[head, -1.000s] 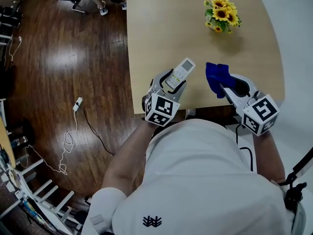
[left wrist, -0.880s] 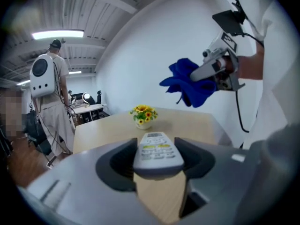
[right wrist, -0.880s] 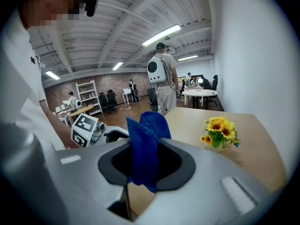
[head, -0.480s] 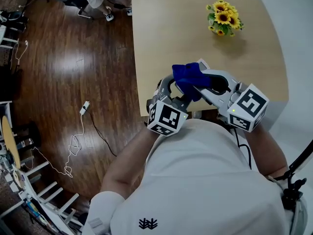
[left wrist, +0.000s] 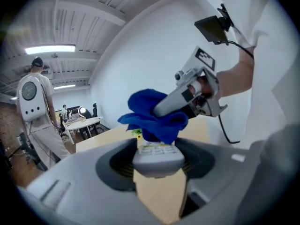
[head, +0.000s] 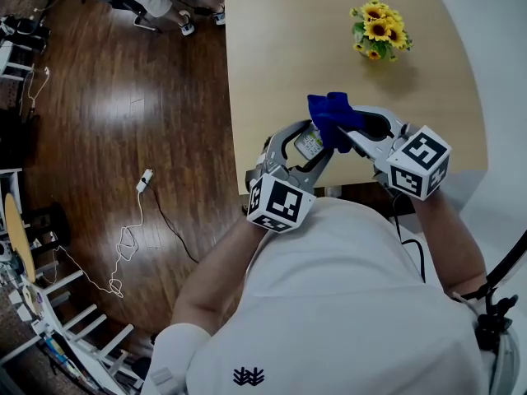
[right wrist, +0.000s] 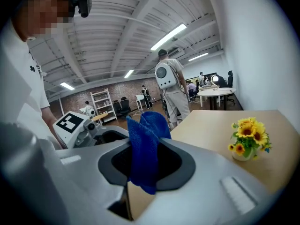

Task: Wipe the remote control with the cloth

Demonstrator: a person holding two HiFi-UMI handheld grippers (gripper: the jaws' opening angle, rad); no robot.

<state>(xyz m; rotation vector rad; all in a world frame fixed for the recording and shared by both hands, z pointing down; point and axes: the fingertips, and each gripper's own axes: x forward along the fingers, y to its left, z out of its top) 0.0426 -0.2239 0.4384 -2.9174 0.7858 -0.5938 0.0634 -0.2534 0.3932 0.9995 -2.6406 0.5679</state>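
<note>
— Starting nearest: left hand-held gripper (head: 303, 156) clamped on the lower end of the remote control (head: 310, 144), lifted just over the near edge of the table (head: 280, 56)?

— Yes. Plain in the left gripper view: jaws closed on both sides of the remote control, button face up, far end pointing away.

— And the right hand-held gripper (head: 352, 132)?

— Pinching the blue cloth (head: 329, 115), jaws shut on a bunched fold, loose ends spilling out in front and below. Pressed down onto the far end of the remote control, covering that part.

— So, wiping under way?

— Judged so: cloth in contact, upper part hidden beneath it, lower buttons bare next to the left jaws. No telling the amount already cleaned. Probably left to do: strokes along the full length, perhaps the sides and back, then setting both things down.

— Anything further out?

— Small pot of sunflowers (head: 377, 27) well apart at the far right of the table, not involved. Beyond the table's left edge, dark wooden floor (head: 99, 97) with a loose cable (head: 136, 212) lying on it.
</note>
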